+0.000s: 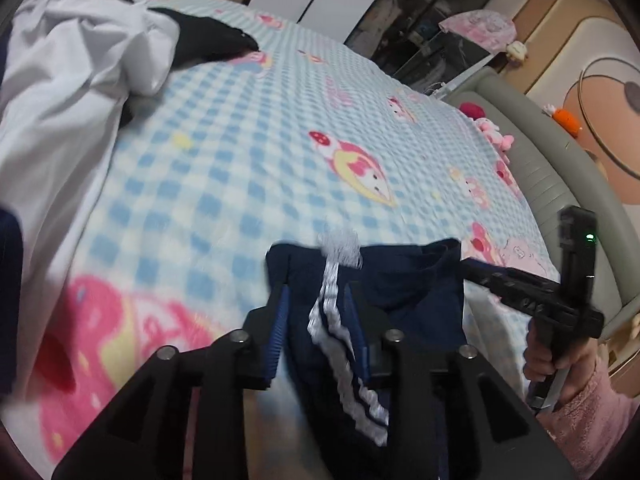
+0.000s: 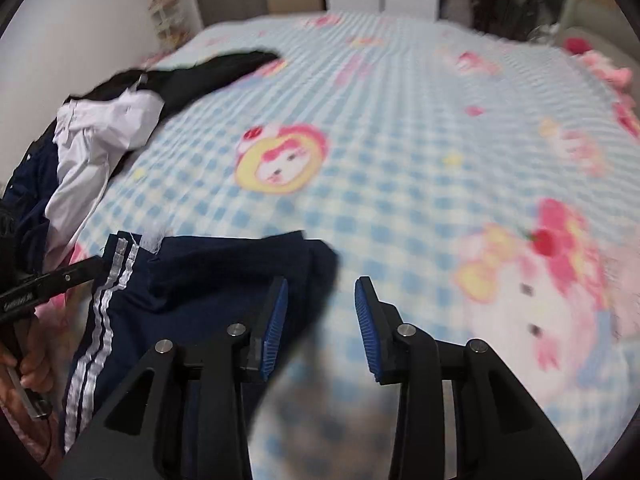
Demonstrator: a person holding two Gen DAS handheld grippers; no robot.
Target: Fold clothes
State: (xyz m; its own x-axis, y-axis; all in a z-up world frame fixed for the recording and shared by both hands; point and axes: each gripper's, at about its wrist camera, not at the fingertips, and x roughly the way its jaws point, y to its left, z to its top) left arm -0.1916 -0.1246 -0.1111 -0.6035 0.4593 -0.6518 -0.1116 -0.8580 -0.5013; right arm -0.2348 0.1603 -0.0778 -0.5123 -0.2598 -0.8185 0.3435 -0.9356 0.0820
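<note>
Soft even indoor light, heavy motion blur, fisheye-curved dark corners

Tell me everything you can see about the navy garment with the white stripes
The navy garment is dark blue cloth with paired white side stripes and a frayed white edge at its top. It hangs or lies crumpled over the blue checked blanket. The left gripper has its fingers open either side of the striped part. The right gripper is open beside its edge; whether it touches is unclear.

A home bedroom. A bed (image 1: 280, 128) with a cartoon-print checked blanket (image 2: 400, 152) fills the view. Plush toys (image 1: 494, 130) sit by its padded headboard (image 1: 560, 184).
</note>
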